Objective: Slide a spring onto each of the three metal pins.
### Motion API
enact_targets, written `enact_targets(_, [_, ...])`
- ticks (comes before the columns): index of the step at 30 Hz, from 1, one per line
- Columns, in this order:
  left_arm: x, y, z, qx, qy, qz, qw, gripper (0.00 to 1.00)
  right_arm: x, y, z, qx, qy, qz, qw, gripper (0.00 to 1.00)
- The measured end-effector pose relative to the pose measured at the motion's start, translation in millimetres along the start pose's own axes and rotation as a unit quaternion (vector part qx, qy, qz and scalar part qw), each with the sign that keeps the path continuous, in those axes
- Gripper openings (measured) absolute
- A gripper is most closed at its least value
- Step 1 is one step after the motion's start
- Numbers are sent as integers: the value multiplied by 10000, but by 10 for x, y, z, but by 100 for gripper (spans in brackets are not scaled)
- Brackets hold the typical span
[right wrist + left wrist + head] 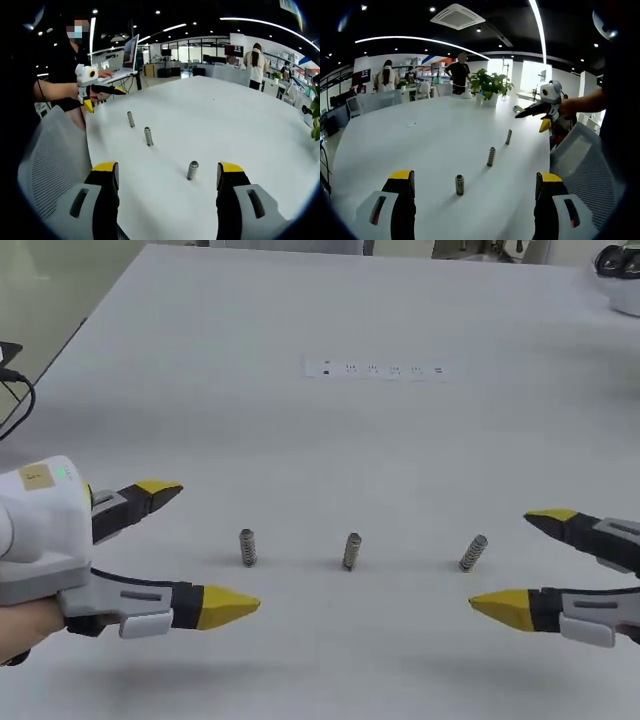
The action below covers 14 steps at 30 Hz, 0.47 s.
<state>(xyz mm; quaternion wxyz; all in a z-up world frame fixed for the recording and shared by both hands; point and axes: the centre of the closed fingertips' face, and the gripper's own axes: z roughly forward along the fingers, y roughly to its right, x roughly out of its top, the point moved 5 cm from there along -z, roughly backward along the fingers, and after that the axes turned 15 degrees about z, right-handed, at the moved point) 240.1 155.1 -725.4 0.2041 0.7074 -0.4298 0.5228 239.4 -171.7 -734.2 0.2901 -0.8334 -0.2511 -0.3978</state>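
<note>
Left claw (200,545): your jaws gape wide, gripping nothing; hand held level, pointing to 3 o'clock
Right claw (512,560): jaws equally wide, empty; pointing to 9 o'clock
Springs (352,551): three stand in a row between both claws; the 3 o'clock one tilts

Bright, even overhead light; ceiling strip (538,27) glares at 1 o'clock in the left gripper view, soft shadows on the table (300,440), warped edges.

Three springs (352,551) stand in a row on the table (300,430).
</note>
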Motion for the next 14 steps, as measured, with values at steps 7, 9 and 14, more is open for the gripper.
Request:
enact_targets(7, [-12, 14, -48, 6, -26, -64, 10000, 98, -107, 62, -91, -113, -86, 181, 9997, 81])
enact_targets(9, [-72, 15, -79, 19, -83, -208, 9997, 98, -147, 91, -112, -141, -156, 240, 9995, 81])
enact_targets(14, [-152, 27, -140, 83, -237, -346, 9991, 98, -228, 179, -157, -397, -419, 442, 9974, 81])
